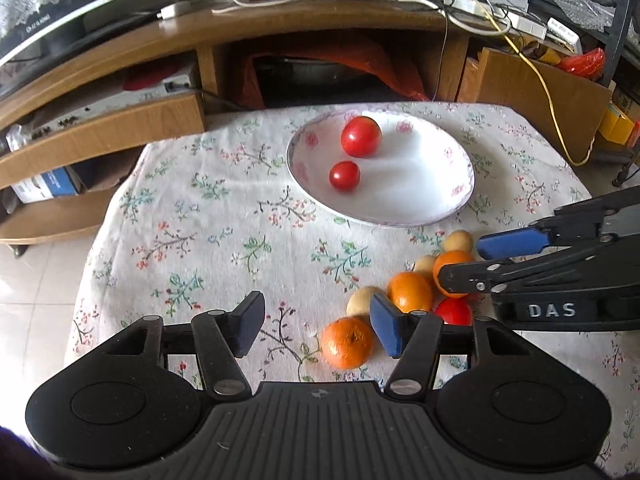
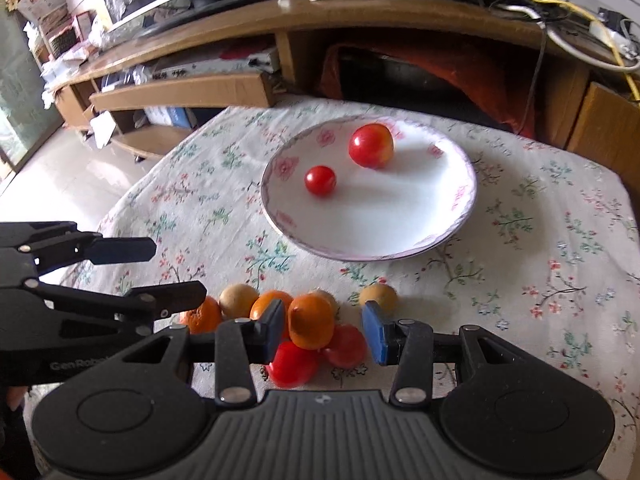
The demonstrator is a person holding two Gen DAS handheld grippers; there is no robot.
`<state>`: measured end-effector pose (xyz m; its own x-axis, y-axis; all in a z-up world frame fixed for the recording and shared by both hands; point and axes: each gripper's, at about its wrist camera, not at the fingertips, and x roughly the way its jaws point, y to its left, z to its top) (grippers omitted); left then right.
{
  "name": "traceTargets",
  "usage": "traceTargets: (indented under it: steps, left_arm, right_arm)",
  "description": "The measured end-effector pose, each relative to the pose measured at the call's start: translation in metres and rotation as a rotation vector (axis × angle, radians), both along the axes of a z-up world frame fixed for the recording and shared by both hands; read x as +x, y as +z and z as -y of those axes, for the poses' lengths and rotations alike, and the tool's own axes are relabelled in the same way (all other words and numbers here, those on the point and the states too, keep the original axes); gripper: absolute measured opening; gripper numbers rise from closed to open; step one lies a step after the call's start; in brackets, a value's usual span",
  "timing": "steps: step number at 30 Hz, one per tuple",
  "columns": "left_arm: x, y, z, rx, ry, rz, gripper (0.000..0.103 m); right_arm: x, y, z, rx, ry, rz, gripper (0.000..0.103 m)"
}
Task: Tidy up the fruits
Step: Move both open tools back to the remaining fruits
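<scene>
A white floral plate holds a large red tomato and a small one. Near the table's front lies a cluster of oranges, tan round fruits and red tomatoes. My left gripper is open, with one orange just inside its right finger. My right gripper is open around an orange, above the red tomatoes; I cannot tell whether the pads touch it. It also shows in the left wrist view.
A floral cloth covers the table. Behind it stands a wooden TV cabinet with cables, boxes and an orange bag in its shelf. Tiled floor lies to the left.
</scene>
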<state>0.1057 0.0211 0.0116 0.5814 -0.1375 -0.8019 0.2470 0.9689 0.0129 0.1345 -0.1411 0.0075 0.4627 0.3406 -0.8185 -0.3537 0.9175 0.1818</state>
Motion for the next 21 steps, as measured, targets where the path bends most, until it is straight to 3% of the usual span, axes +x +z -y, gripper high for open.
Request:
traceTargets:
  steps: [5, 8, 16, 21]
  left_arm:
    - [0.002, -0.01, 0.001, 0.011, -0.02, -0.028, 0.066]
    - [0.003, -0.015, 0.003, 0.016, -0.031, -0.042, 0.066]
    - [0.0, -0.028, 0.01, 0.041, -0.075, -0.072, 0.066]
    - [0.004, -0.036, 0.013, 0.045, -0.08, -0.073, 0.06]
  right_arm:
    - [0.002, -0.011, -0.008, -0.032, 0.036, 0.003, 0.032]
    - [0.002, -0.009, -0.007, -0.017, 0.039, 0.007, 0.02]
    - [-0.003, 0.001, -0.001, -0.005, 0.033, 0.017, 0.019]
    - [-0.011, 0.011, 0.004, 0.009, 0.026, 0.024, 0.019]
